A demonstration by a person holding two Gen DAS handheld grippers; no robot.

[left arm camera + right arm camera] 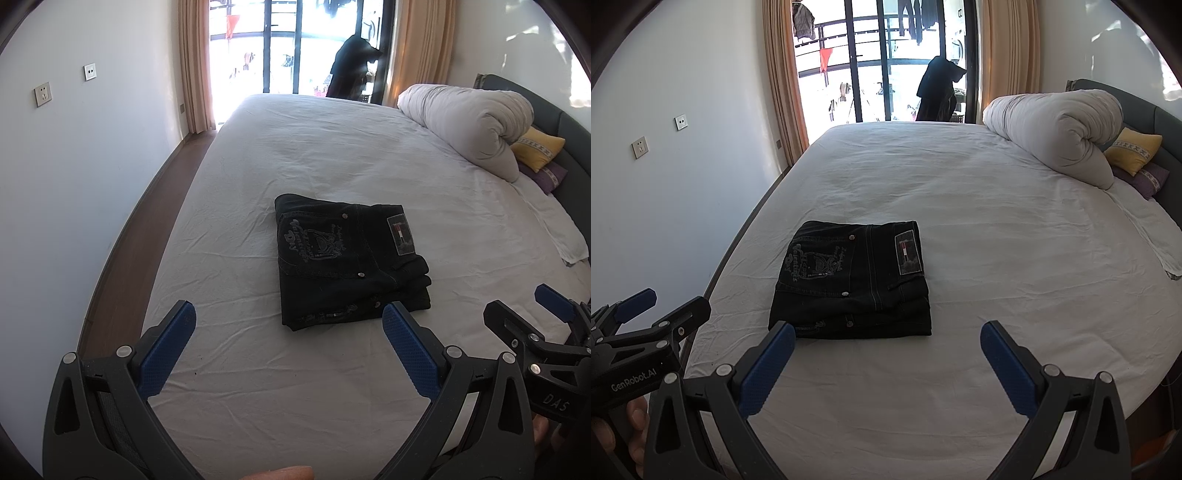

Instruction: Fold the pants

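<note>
Black jeans lie folded into a compact rectangle on the white bed sheet, back pocket embroidery and a flag patch facing up. My left gripper hovers open just in front of the jeans, nothing between its blue pads. My right gripper is also open, held above the sheet at the jeans' near edge, empty. Each gripper shows in the other's view: the right gripper at the right edge, the left gripper at the lower left.
A rolled white duvet lies at the bed's far right with a yellow pillow and a purple one beside the grey headboard. A wall with sockets runs left. A glass balcony door stands beyond the bed.
</note>
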